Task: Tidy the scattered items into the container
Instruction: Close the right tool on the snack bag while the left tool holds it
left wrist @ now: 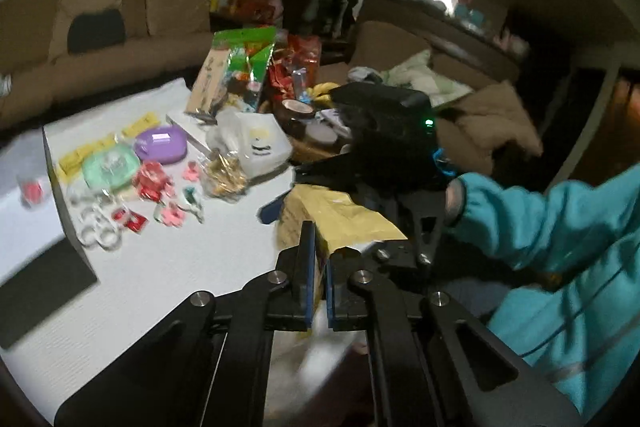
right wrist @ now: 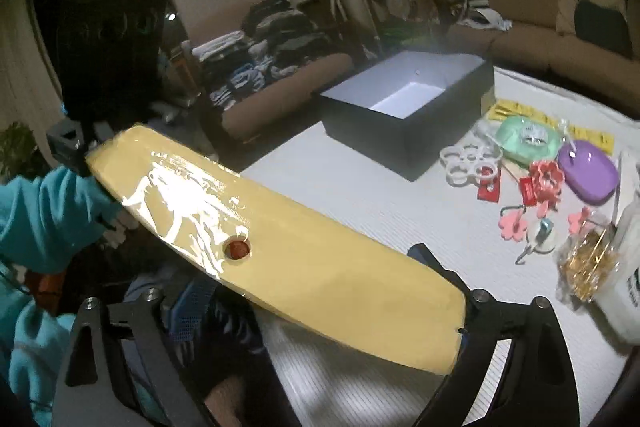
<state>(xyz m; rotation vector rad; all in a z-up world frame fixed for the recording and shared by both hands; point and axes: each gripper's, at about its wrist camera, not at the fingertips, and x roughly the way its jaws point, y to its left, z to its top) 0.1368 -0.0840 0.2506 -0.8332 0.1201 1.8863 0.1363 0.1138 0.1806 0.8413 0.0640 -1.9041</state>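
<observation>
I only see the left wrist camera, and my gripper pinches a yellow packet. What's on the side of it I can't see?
Observer: The yellow packet has a round hole with something red showing through it.
Operator: Is it shiny?
Observer: Yes, clear film covers its far half and glares.
Operator: Has the box got a lid on?
Observer: No. The dark box stands open, with white walls inside.

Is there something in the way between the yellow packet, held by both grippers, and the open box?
Nothing visible does. In the right wrist view only bare white table lies between the yellow packet and the open box; the small items lie off to the right.
</observation>
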